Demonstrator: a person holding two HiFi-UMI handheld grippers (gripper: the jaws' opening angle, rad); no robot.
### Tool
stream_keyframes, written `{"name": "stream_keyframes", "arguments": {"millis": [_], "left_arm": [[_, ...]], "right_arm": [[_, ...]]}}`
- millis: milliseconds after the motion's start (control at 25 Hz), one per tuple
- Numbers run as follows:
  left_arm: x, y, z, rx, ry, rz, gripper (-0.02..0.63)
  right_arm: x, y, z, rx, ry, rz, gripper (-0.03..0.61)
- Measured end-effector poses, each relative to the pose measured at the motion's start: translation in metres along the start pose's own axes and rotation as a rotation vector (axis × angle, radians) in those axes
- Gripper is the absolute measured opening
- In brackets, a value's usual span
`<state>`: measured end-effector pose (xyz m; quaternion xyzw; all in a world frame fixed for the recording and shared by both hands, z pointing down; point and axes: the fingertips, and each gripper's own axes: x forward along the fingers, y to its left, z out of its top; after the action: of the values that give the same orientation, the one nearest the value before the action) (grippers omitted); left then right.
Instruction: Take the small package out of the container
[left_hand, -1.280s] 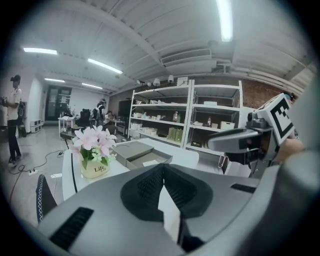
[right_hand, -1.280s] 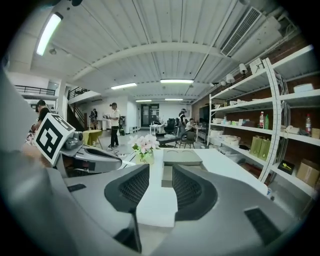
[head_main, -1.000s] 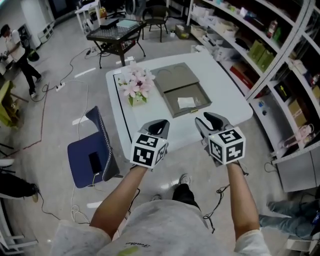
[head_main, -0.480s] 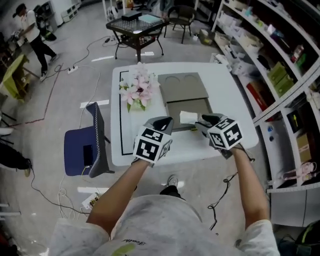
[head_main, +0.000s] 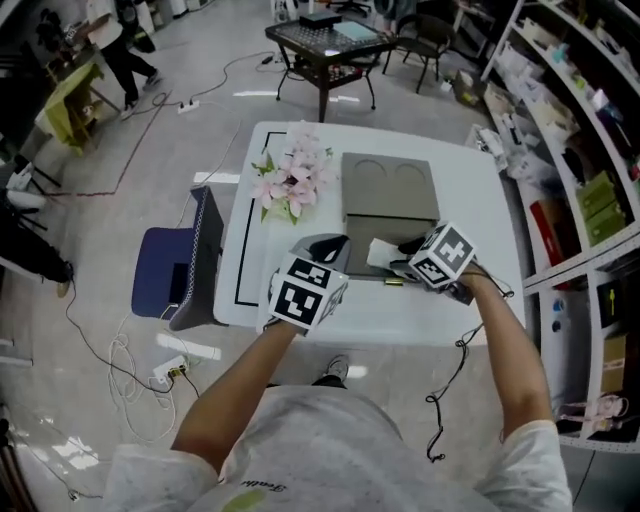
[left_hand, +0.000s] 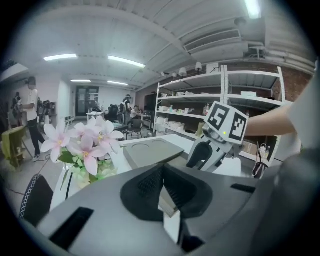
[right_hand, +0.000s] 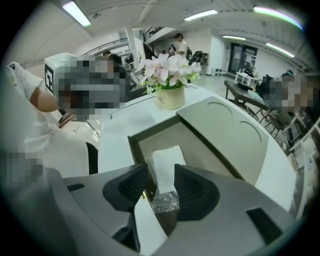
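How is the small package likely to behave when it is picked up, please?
The package looks thin and flat, so it is probably light. Its clear, crinkled plastic end suggests it may flop and feel slippery. It seems unlikely to roll.

**Person and hand-held grippers.** The person wears a light grey, short-sleeved T-shirt (head_main: 330, 450) with a pale yellow-green script print (head_main: 255, 492). The left gripper (head_main: 327, 247) and the right gripper (head_main: 400, 256) each have a smooth grey housing with two black jaws whose inner pads (left_hand: 147, 186) are finely ribbed. Each also carries a white cube printed with black square markers, shown as the left cube (head_main: 303, 293) and the right cube (head_main: 441, 254). A small green light (left_hand: 225, 133) glows just under the right cube, and a thin black cable (head_main: 436, 398) hangs below the right forearm.
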<state>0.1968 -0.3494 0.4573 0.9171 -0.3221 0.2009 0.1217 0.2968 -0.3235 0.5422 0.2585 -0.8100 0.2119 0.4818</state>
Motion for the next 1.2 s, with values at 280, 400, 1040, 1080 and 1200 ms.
{"name": "stream_keyframes", "arguments": {"millis": [280,400,1040,1080,1200], "left_arm": [[0.005,0.028,-0.007,-0.052,0.016,0.106,0.005],[0.007,0.034,-0.006,-0.06,0.017,0.13,0.005],[0.017,0.038,0.002,-0.037,0.023,0.162,0.005],[0.018,0.037,0.004,-0.031,0.021,0.158,0.005],[0.022,0.032,0.008,-0.02,0.018,0.146,0.005]], "right_arm": [[0.023,-0.001,-0.004,-0.145,0.146,0.179,0.172],[0.03,0.001,-0.01,-0.196,0.203,0.229,0.166],[0.036,0.006,-0.023,-0.295,0.235,0.302,0.003],[0.033,0.004,-0.021,-0.291,0.222,0.296,0.003],[0.022,0.0,-0.015,-0.273,0.175,0.266,0.004]]}}
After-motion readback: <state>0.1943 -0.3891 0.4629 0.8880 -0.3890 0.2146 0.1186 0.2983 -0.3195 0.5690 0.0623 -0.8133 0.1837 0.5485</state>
